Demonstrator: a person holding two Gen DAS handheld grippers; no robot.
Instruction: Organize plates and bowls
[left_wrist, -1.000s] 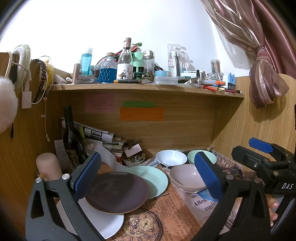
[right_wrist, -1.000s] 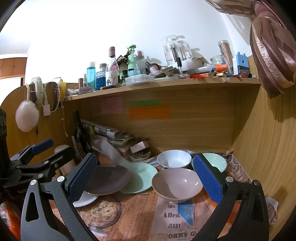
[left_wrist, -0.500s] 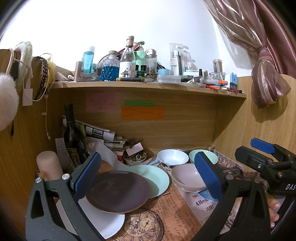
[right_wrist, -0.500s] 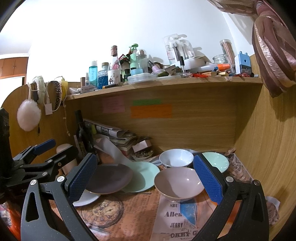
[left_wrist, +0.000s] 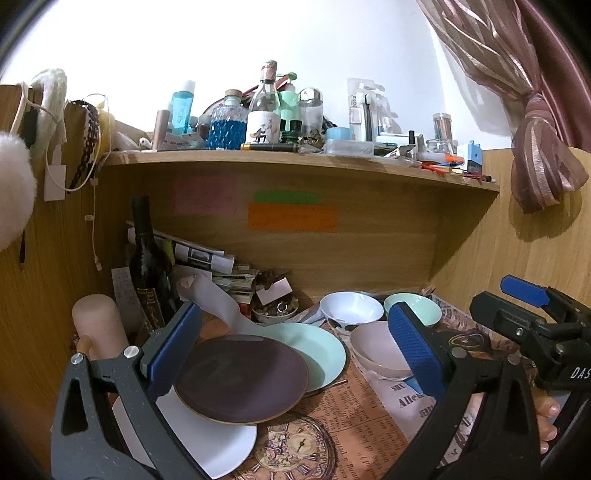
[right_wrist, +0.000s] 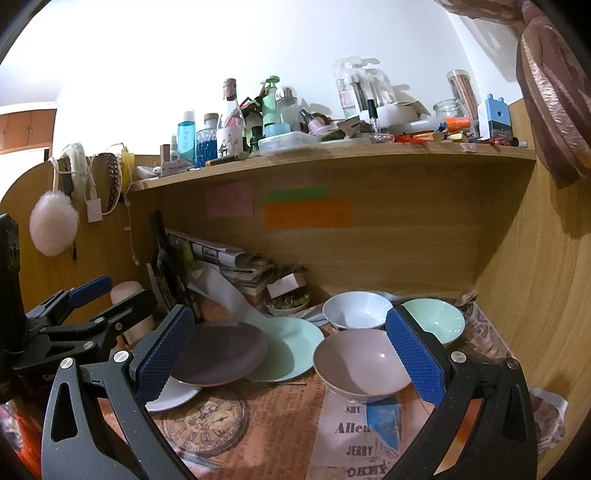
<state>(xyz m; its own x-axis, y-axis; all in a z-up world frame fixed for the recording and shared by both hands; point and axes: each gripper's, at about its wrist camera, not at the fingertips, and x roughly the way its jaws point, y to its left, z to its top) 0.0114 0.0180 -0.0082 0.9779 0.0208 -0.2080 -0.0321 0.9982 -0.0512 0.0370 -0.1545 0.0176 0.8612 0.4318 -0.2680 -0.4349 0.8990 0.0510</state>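
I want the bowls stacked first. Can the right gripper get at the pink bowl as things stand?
Probably yes. The right gripper is open and the pink bowl sits right ahead between its fingers, nothing resting in it or lying in front.

Brown plate (left_wrist: 242, 376) — mint plate (left_wrist: 317, 350)

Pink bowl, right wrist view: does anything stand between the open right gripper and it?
Nothing visible does. The pink bowl sits on the newspaper directly ahead of the right gripper, whose fingers are spread wide. The white bowl and green bowl lie behind it, and the stacked plates lie to its left.
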